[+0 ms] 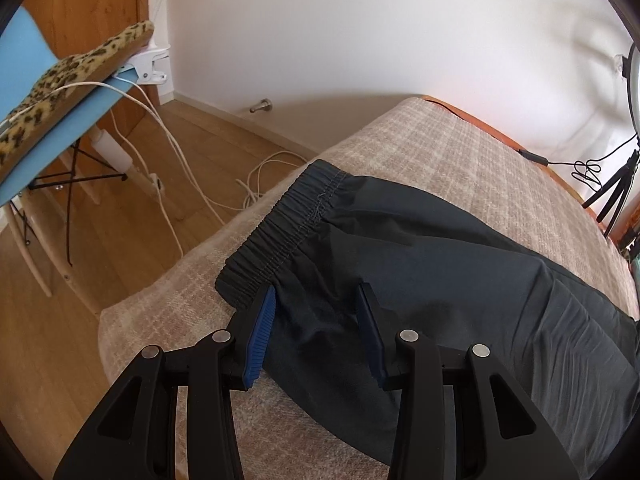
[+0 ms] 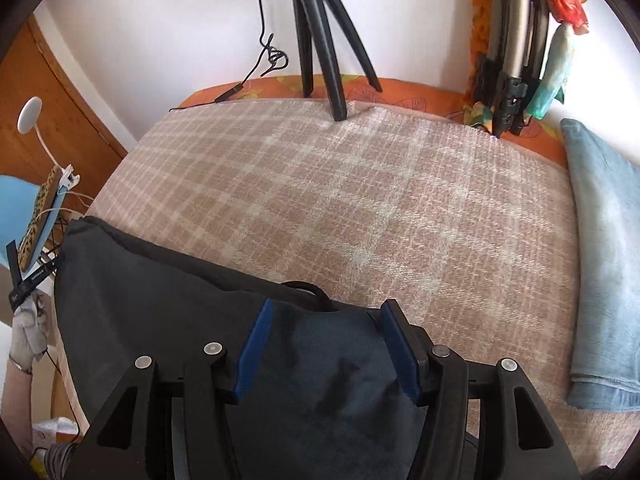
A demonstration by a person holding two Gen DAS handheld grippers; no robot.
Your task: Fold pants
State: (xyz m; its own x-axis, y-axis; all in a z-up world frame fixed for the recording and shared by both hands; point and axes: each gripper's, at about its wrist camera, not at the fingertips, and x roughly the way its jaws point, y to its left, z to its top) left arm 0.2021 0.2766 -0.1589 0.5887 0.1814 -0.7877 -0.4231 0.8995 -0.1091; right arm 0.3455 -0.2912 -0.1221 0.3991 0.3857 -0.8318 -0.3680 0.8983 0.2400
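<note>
**Mostly hidden legs, both grippers wide over dark pants**

Partly, the pants run out of frame at 4 o'clock in the left wrist view, so the legs cannot be followed; in the right wrist view the pants vanish under the gripper body at 6 o'clock. Whether the fingertips press the cloth or hover above it cannot be told in either view. A gloved hand at 9 o'clock is cut off by the lens rim.

The left gripper has its blue pads spread wide, nothing clamped between them. The left pad's tip sits just beside the elastic waistband, which stretches toward 11 o'clock.

The right gripper is likewise spread wide, holding nothing. Dark cloth fills the gap between its pads, and a folded edge lies at 12 o'clock from the tips.

The pants lie on a checked blanket. Folded jeans lie well apart at 3 o'clock, and a tripod stands at 12 o'clock.
</note>
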